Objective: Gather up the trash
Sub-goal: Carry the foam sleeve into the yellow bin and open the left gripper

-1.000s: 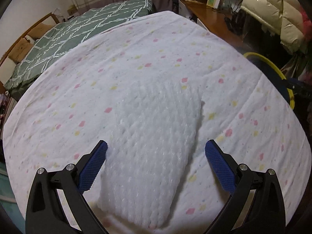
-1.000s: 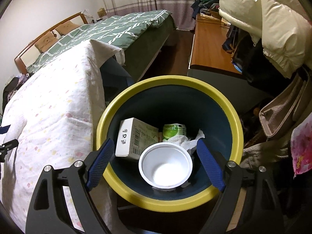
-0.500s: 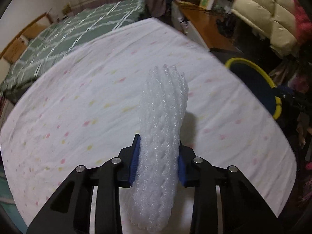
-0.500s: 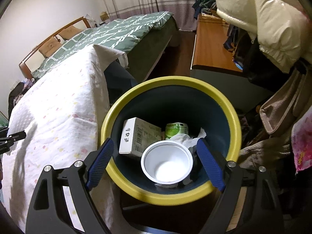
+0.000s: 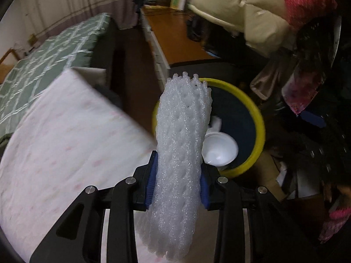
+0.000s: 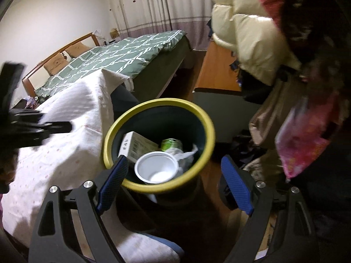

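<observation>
- The left tool (image 5: pixel 178 182) is clamped on a white foam net sleeve (image 5: pixel 183 135), its blue pads pressing the sleeve from both sides.
- The sleeve stands upright in the grip, its frilled top at 12 o'clock, overlapping the rim of the yellow-rimmed trash bin (image 5: pixel 258 118).
- The right tool (image 6: pixel 174 186) is spread wide and holds nothing; the bin (image 6: pixel 158 106) sits at 12 o'clock between its fingers.
- Inside the bin lie a white bowl (image 6: pixel 156 169), a carton (image 6: pixel 136 146), a green can (image 6: pixel 172 145) and crumpled tissue (image 6: pixel 186 155).
- The cloth-covered counter (image 6: pixel 57 149) lies at 9 o'clock, beside the bin.
</observation>
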### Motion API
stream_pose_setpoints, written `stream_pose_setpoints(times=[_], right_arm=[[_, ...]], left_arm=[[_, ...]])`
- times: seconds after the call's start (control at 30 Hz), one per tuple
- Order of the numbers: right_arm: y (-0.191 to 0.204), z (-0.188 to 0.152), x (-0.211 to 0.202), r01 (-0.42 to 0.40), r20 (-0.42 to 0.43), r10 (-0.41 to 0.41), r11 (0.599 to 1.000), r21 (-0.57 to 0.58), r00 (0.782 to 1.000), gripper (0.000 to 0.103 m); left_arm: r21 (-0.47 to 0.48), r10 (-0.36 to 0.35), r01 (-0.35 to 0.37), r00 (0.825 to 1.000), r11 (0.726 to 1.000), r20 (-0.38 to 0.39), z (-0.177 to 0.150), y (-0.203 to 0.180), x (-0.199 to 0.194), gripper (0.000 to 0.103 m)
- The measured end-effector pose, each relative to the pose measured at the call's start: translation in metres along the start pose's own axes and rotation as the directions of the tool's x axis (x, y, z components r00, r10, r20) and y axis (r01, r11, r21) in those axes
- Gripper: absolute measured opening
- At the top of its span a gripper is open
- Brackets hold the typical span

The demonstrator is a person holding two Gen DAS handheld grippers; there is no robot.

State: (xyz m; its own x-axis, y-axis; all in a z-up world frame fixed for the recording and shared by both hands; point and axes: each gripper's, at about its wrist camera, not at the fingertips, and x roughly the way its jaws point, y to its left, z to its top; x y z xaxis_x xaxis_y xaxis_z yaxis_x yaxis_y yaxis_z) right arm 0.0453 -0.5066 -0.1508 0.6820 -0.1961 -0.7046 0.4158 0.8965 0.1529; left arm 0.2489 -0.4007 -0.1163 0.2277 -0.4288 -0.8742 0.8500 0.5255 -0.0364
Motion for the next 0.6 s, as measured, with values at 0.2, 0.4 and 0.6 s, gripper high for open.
stream_pose_setpoints(times=[0.2,0.4,0.6], right_arm=[[-0.019,-0.009,-0.011,0.005,0.002,-0.005,1.000,0.018,1.000,0.082],[-0.028,-0.016,-0.012,-0.007,-0.005,0.007,1.000,0.030,1.000,0.082],[-0.033,-0.018,-0.015,-0.001,-0.008,0.001,0.999,0.040,1.000,0.082]], left_arm=[[0.012,-0.039,0.040,0.997,0.999,-0.071,0.032,-0.039,0.050,0.033],[-0.026,-0.038,0.034,0.989,0.999,-0.146,0.052,-0.053,0.100,0.034],[-0.028,0.015,-0.019,0.990,0.999,-0.139,0.066,-0.061,0.125,0.078]])
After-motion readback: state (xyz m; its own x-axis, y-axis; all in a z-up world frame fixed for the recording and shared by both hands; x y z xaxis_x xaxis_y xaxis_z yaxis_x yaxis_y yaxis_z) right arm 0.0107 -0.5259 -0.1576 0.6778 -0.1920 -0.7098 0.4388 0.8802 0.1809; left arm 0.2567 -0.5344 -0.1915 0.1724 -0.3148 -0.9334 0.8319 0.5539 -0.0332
